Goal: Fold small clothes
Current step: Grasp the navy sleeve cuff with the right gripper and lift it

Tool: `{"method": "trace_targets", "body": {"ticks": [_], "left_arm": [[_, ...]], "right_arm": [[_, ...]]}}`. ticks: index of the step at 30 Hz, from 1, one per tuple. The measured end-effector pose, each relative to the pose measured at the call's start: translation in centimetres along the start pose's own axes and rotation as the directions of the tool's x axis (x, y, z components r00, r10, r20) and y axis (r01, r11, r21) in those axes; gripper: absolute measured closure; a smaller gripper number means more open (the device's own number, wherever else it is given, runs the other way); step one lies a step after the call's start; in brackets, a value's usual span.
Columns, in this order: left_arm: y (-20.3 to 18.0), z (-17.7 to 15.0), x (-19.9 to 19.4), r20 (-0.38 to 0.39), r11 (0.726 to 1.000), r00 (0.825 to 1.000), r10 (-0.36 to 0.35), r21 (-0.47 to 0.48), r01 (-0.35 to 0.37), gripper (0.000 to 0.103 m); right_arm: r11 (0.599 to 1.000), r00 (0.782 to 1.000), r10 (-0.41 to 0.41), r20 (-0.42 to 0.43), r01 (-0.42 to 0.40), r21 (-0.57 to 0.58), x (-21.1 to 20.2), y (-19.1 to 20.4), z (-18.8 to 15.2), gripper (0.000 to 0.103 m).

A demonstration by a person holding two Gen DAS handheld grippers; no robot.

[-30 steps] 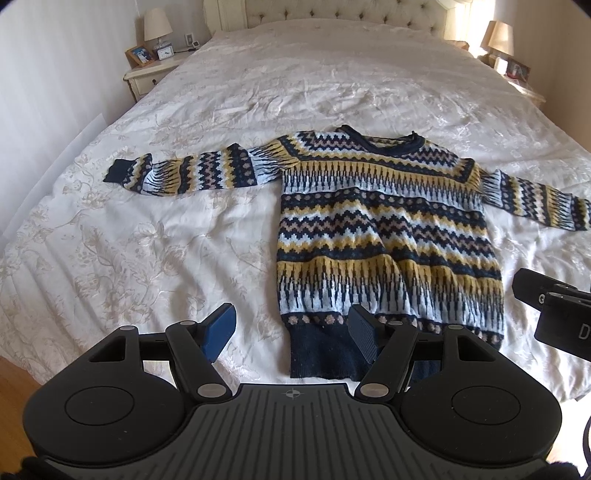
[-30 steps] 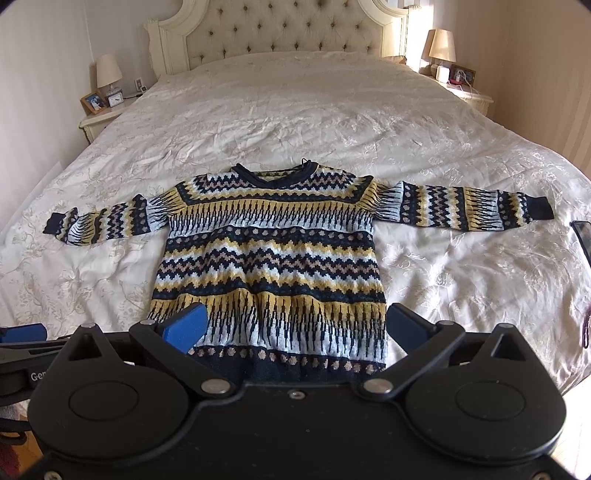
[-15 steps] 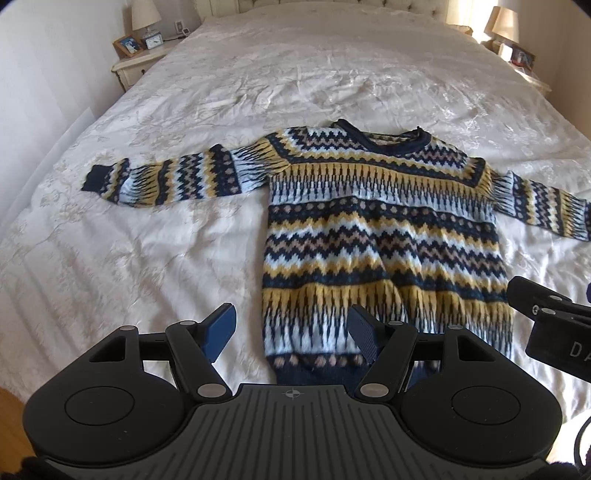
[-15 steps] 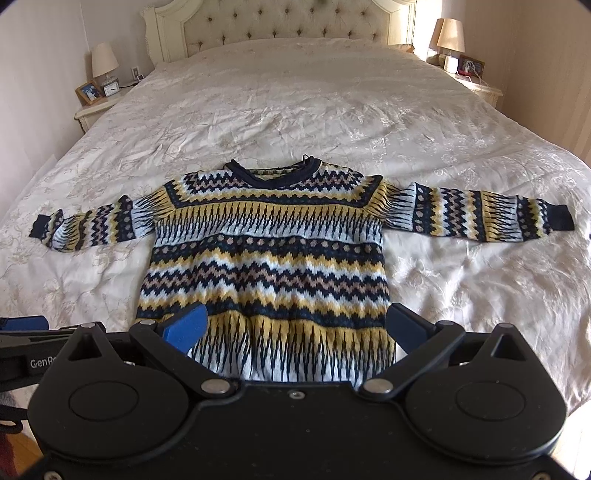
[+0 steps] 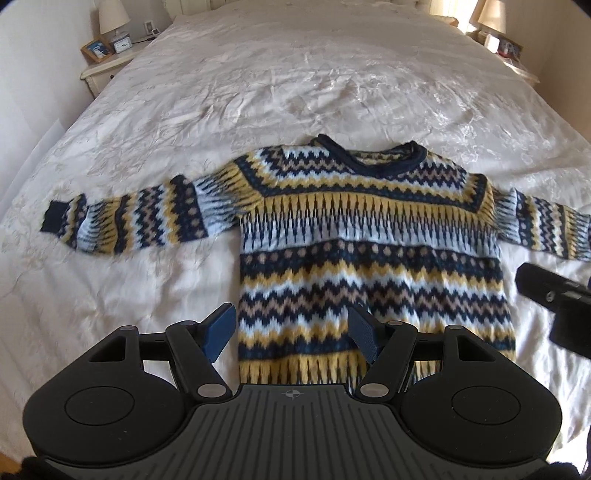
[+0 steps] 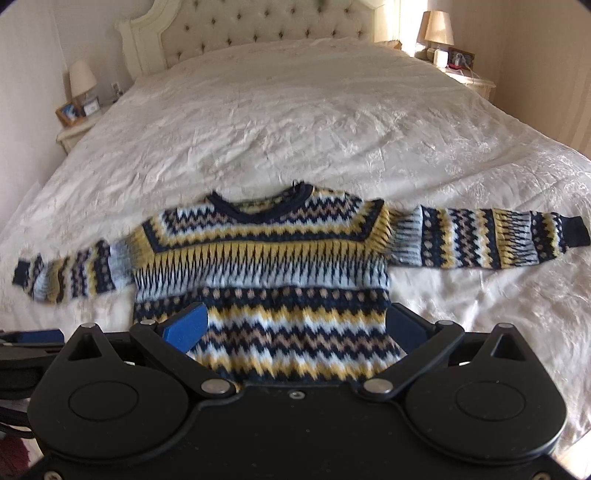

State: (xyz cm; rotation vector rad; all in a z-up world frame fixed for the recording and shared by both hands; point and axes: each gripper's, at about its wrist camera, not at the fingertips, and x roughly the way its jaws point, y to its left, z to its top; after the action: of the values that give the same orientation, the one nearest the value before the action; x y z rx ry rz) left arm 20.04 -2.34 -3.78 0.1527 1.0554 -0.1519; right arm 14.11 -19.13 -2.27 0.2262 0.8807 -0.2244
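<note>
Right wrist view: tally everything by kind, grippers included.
Sweater: 1
Bed: 1
Headboard: 1
Lamps: 2, one by the left nightstand, one on the right
Picture frames: 2, left, right
Grippers: 2, right gripper open, left gripper at the frame edge
Total: 9

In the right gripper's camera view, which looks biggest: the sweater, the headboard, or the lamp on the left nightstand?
1. Sweater, closest to the camera.
2. Headboard.
3. Lamp, far off like the headboard, so true sizes are unsure.
</note>
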Motion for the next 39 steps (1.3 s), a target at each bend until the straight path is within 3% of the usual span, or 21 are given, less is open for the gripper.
{"method": "trace_targets", "body": {"ticks": [8, 14, 19, 21, 26, 31, 33, 36, 39], "left_arm": [[1.3, 2.7, 0.5, 0.097, 0.999, 0.995, -0.034, 0.007, 0.033, 0.038], [1.3, 3.8, -0.6, 0.21, 0.998, 0.976, -0.06, 0.001, 0.061, 0.038], [0.5, 4.2, -1.2, 0.269, 0.998, 0.961, -0.057, 0.005, 0.058, 0.038], [0.2, 4.2, -1.4, 0.277, 0.998, 0.959, -0.056, -0.003, 0.059, 0.038], [-0.8, 3.8, -0.6, 0.212, 0.999, 0.977, -0.026, -0.023, 0.032, 0.038], [-3.0, 3.0, -0.1, 0.165, 0.998, 0.986, 0.017, -0.057, -0.008, 0.043], [-4.3, 2.8, -0.2, 0.157, 0.998, 0.987, 0.036, -0.062, -0.027, 0.043], [-6.4, 2.7, -0.3, 0.146, 0.997, 0.988, 0.056, -0.067, -0.047, 0.043], [-8.5, 2.9, -0.3, 0.135, 0.994, 0.987, 0.085, -0.08, -0.075, 0.043]], "right_arm": [[1.0, 0.989, -0.029, 0.142, 0.029, 0.003, -0.2, 0.7, 2.8, 0.001], [0.998, 0.971, -0.051, 0.233, 0.058, -0.021, -0.1, 0.9, 4.1, 0.001], [0.995, 0.965, -0.067, 0.254, 0.085, -0.059, 0.8, 0.1, 5.3, 0.003], [0.995, 0.972, -0.071, 0.223, 0.085, -0.052, 1.7, -1.2, 5.9, 0.013], [0.987, 0.974, -0.158, 0.162, 0.16, -0.003, 4.5, -6.8, 6.6, 0.021], [0.955, 0.95, -0.295, 0.097, 0.292, 0.046, 8.3, -15.4, 6.5, 0.034], [0.947, 0.948, -0.314, 0.055, 0.309, 0.084, 9.8, -19.9, 6.1, 0.045], [0.928, 0.941, -0.338, 0.008, 0.331, 0.173, 11.1, -26.4, 5.2, 0.046], [0.889, 0.919, -0.394, -0.031, 0.389, 0.241, 12.1, -32.4, 4.7, 0.046]]}}
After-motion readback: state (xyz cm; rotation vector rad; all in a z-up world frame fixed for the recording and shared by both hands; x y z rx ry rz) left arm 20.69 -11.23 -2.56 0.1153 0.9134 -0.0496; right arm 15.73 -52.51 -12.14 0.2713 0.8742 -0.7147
